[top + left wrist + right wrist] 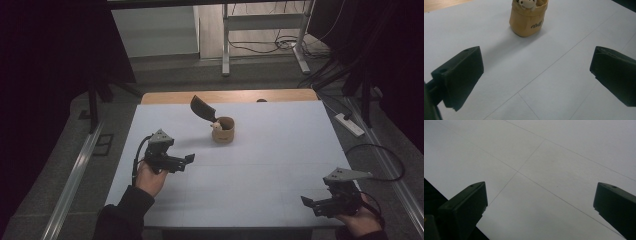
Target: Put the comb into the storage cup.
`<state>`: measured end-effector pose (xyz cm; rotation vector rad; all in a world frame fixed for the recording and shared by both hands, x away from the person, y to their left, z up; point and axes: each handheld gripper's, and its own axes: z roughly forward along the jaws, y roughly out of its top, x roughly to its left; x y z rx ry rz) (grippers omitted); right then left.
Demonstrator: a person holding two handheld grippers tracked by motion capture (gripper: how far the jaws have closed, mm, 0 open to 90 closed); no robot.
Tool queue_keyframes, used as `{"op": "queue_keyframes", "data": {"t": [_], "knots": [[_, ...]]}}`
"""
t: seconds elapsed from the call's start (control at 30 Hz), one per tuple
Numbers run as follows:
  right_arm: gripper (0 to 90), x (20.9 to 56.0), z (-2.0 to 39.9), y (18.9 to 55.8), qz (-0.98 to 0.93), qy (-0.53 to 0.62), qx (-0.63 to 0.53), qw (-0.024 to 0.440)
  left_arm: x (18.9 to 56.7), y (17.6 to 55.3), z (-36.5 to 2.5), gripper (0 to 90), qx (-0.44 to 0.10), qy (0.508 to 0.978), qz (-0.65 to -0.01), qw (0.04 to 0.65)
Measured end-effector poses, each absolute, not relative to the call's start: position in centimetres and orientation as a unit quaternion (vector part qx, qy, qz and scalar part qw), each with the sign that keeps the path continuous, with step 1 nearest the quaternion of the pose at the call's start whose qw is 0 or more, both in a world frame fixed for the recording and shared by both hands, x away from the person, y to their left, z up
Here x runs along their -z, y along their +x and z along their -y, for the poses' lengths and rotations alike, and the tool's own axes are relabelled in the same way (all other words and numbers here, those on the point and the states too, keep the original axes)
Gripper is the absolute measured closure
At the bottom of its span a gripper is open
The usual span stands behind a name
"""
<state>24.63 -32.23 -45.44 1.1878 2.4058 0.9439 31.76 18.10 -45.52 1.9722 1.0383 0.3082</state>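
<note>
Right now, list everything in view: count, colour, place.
cup: one, tan, far middle of the table, dark lettering on its side.
toy: one, white, small, sitting in the cup.
scoop: one, dark brown, leaning out of the cup to the far left.
table: one, white top with thin lines, wooden strip at the far edge.
power strip: one, white, on the floor right of the table.
left gripper: one, black, fingers open, pointing towards the cup.
right gripper: one, black, fingers open, at the table's near right corner.
</note>
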Motion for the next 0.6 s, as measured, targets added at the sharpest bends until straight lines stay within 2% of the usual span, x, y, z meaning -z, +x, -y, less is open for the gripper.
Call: {"op": "queue_keyframes", "data": {"t": [0.6], "knots": [[0.0, 45.4, 32.2, 24.6, -0.836, 0.412, -0.329, 0.150, 45.5, 29.7, -18.9, 0.0, -0.128, 0.793, -0.419, 0.423]]}}
